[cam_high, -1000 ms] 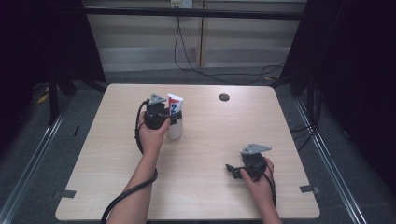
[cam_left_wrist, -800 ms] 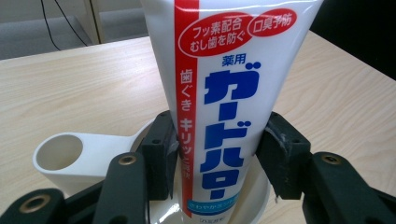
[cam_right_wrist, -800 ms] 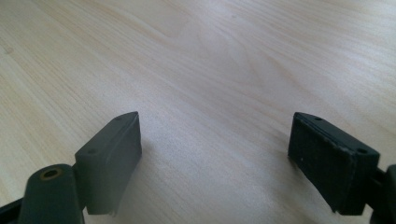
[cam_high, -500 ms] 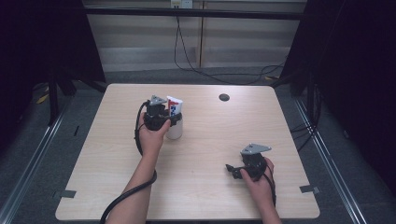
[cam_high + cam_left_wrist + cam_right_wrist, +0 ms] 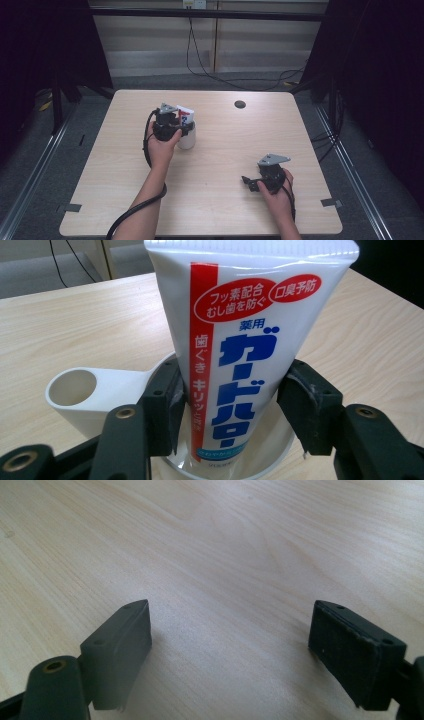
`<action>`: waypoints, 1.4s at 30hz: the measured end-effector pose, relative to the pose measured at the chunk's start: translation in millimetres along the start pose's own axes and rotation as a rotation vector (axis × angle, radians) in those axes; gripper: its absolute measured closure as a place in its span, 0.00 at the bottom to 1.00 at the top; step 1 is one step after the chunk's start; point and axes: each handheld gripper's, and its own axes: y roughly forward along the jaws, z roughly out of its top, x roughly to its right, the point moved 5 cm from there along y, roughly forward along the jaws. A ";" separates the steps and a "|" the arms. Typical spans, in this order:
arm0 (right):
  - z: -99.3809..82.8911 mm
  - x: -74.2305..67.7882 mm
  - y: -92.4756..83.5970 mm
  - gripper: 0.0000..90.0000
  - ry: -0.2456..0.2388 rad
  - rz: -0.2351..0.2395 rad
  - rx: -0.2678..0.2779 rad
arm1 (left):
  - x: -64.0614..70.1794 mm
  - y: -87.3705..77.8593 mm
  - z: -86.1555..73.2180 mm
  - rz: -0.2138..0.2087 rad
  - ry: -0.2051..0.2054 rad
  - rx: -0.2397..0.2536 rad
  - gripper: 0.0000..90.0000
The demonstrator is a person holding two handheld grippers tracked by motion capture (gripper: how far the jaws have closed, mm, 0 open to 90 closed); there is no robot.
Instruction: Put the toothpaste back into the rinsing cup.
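Observation:
A white toothpaste tube (image 5: 235, 330) with red and blue print stands upright in a white cup (image 5: 75, 390) that has a ring handle. In the high view the tube (image 5: 185, 114) and cup (image 5: 188, 140) sit left of the table's middle. My left gripper (image 5: 230, 405) has a jaw on each side of the tube, just above the cup's rim. Its jaws have just been opening, and both pads still touch the tube's edges. Seen from above, the left gripper (image 5: 181, 127) meets the tube from the near left. My right gripper (image 5: 230, 645) rests open and empty at the table's near right (image 5: 247, 182).
The wooden table (image 5: 225, 150) has a small dark round hole (image 5: 240, 104) near its far edge. Black cables trail from both grippers toward the near edge. Metal rails and dark floor flank the table on both sides.
Both hands, the tube and the cup stay where they were. No movement is visible from above.

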 end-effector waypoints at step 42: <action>0.2 -0.7 0.2 0.19 0.006 -0.004 -0.002 | 6.0 -17.9 22.9 0.030 0.044 0.039 0.22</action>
